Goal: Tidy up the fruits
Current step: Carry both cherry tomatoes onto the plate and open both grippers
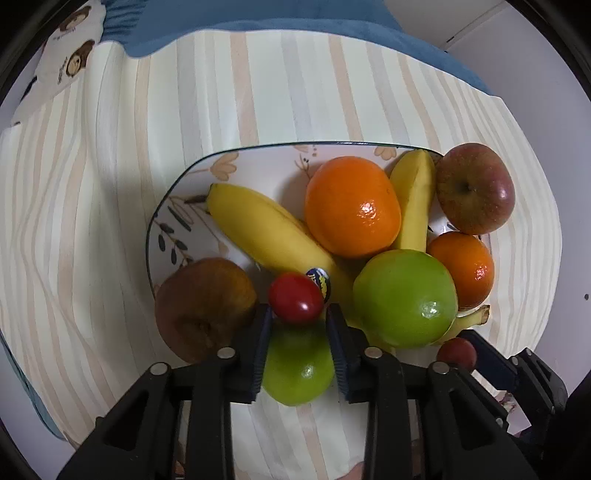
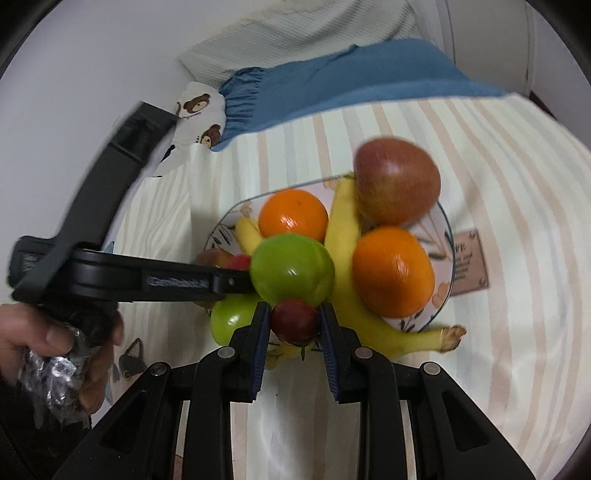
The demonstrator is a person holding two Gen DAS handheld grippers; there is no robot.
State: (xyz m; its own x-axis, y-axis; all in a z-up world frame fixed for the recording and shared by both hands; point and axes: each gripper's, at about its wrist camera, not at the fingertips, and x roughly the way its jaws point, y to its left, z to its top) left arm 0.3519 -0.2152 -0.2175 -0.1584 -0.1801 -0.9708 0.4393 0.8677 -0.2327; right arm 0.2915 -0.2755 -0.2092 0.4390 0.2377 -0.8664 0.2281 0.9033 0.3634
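A flower-patterned plate (image 1: 192, 177) holds two bananas (image 1: 266, 229), two oranges (image 1: 351, 206), a red apple (image 1: 474, 188), a large green apple (image 1: 404, 299) and a brown pear (image 1: 203, 306). My left gripper (image 1: 297, 314) is shut on a small red tomato (image 1: 295, 302) just above a second green apple (image 1: 299, 369) at the plate's near rim. My right gripper (image 2: 294, 317) is shut on a small dark red fruit (image 2: 294, 321) at the plate's near edge (image 2: 445, 291), beside the large green apple (image 2: 291, 269). The left gripper's body (image 2: 155, 277) crosses the right wrist view.
The plate sits on a striped cloth (image 1: 110, 221). A blue blanket (image 1: 258, 22) and a bear-print pillow (image 1: 70, 48) lie at the far side. A pink label (image 2: 469, 262) lies on the cloth right of the plate. A hand (image 2: 55, 339) holds the left gripper's handle.
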